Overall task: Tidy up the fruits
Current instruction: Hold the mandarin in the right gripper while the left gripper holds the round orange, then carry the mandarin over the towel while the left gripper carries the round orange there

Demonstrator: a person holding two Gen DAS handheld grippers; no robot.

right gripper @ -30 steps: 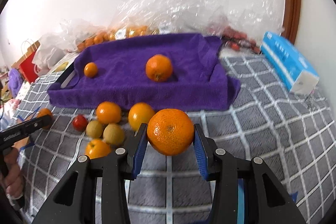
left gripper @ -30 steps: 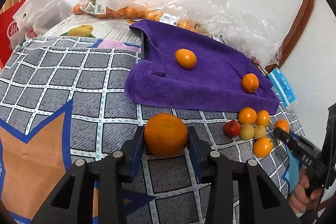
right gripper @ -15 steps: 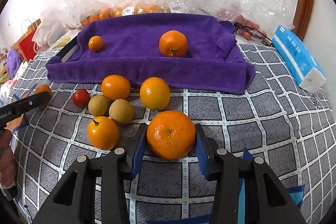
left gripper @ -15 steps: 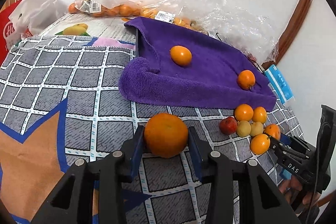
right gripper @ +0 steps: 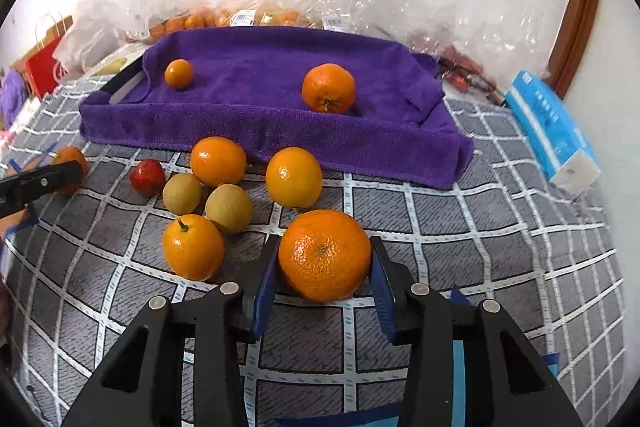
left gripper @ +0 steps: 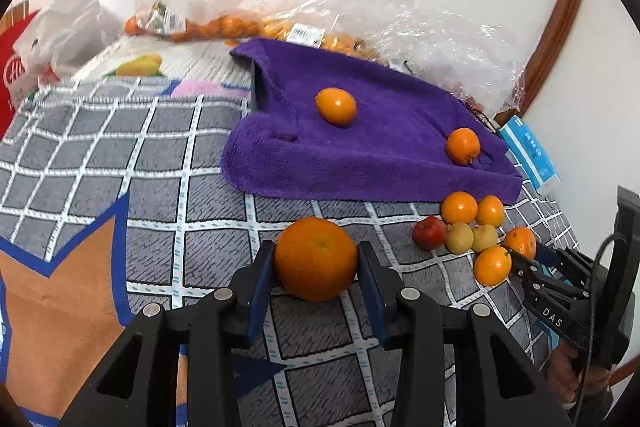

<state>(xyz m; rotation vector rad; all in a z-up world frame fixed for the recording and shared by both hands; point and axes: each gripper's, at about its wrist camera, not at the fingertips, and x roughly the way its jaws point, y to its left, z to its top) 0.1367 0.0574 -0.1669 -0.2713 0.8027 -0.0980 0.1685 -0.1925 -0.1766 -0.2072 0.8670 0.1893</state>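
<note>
My left gripper point(left gripper: 316, 267) is shut on a large orange point(left gripper: 315, 259), low over the checked cloth, in front of the purple towel-lined tray point(left gripper: 360, 163). My right gripper point(right gripper: 324, 263) is shut on a mandarin point(right gripper: 324, 254), close to the cloth beside a loose cluster of fruit: oranges point(right gripper: 294, 177), two yellow-green fruits point(right gripper: 229, 207) and a small red fruit point(right gripper: 148, 177). The tray holds a small orange point(right gripper: 179, 73) and a mandarin point(right gripper: 329, 87). The right gripper also shows in the left wrist view point(left gripper: 516, 259), by the cluster point(left gripper: 460, 227).
Plastic bags of oranges point(left gripper: 224, 27) lie behind the tray against the wall. A blue tissue pack point(right gripper: 554, 135) lies right of the tray. A red paper bag point(left gripper: 16, 67) stands at the far left. The left gripper's tip point(right gripper: 44, 181) shows at the cluster's left.
My right gripper has come down with its mandarin to the cloth beside the fruit cluster. My left gripper has shifted slightly, still holding its orange low over the cloth.
</note>
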